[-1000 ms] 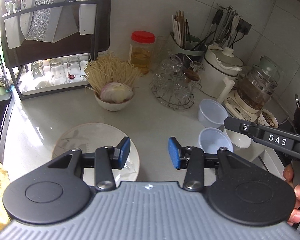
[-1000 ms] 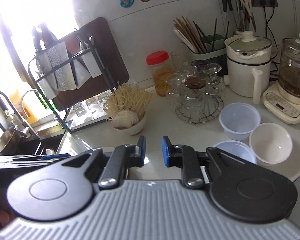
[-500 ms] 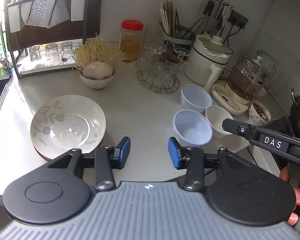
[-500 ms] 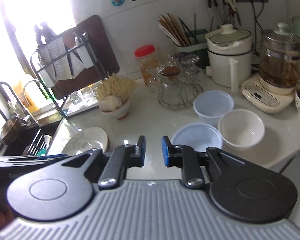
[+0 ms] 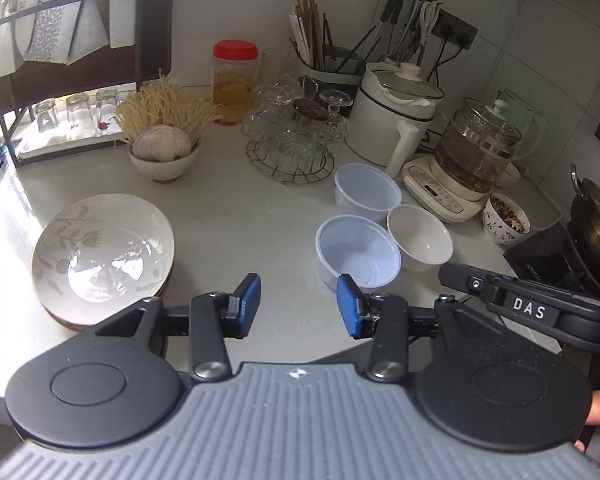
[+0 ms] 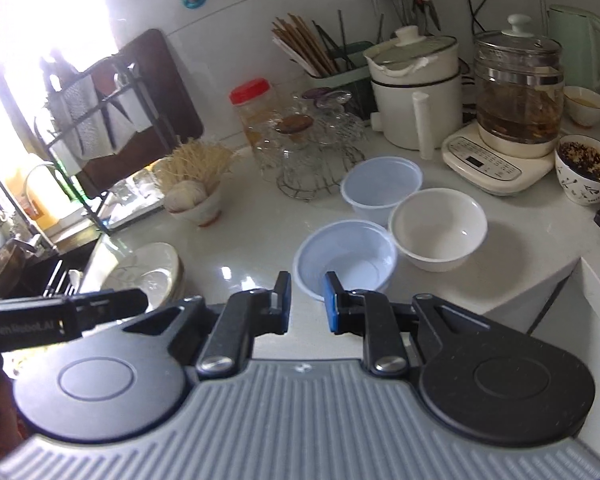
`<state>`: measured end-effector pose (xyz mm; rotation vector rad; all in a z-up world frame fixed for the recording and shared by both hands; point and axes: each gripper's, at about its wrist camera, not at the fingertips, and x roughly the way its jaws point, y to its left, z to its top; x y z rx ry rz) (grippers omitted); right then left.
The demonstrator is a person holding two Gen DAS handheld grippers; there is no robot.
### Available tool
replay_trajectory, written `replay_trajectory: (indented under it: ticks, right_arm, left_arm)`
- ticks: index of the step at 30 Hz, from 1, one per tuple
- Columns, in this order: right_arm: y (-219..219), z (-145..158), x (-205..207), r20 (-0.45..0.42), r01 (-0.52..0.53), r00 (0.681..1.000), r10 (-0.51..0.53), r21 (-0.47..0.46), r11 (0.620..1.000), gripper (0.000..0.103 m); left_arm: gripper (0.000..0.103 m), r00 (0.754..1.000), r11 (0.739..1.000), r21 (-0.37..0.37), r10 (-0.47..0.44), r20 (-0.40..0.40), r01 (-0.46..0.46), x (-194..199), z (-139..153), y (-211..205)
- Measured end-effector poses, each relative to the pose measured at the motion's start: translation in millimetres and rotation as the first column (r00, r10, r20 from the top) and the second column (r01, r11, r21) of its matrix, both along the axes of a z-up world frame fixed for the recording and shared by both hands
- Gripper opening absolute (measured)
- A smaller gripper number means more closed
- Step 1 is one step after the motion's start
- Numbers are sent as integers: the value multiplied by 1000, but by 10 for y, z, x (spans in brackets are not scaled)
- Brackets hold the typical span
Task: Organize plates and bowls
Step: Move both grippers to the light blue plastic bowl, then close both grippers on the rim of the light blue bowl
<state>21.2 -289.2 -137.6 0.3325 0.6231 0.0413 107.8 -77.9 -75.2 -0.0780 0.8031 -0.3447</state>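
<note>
Left wrist view, white kitchen counter [image 5: 240, 220] (tiled wall behind), both grippers' jaws parted, empty.

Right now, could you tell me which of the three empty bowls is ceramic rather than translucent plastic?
The white ceramic bowl, rightmost of the cluster. It is opaque and rounded; the two plastic tubs beside it are bluish and translucent.

Both grippers farther back from the counter [image 5: 240, 216], lower.
</note>
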Motion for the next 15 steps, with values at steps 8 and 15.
replay_trajectory:
  ticks: [8, 15]
  right_arm:
    - [-480, -130, 174, -14, 68, 998, -67, 29, 997, 22]
    - [-855, -267, 427, -45, 18, 999, -16, 39, 999, 34]
  left_arm:
    - [48, 999, 999, -9, -34, -10, 34, 393, -172, -363]
    - [48, 997, 1000, -12, -3, -81, 1, 887, -372, -630]
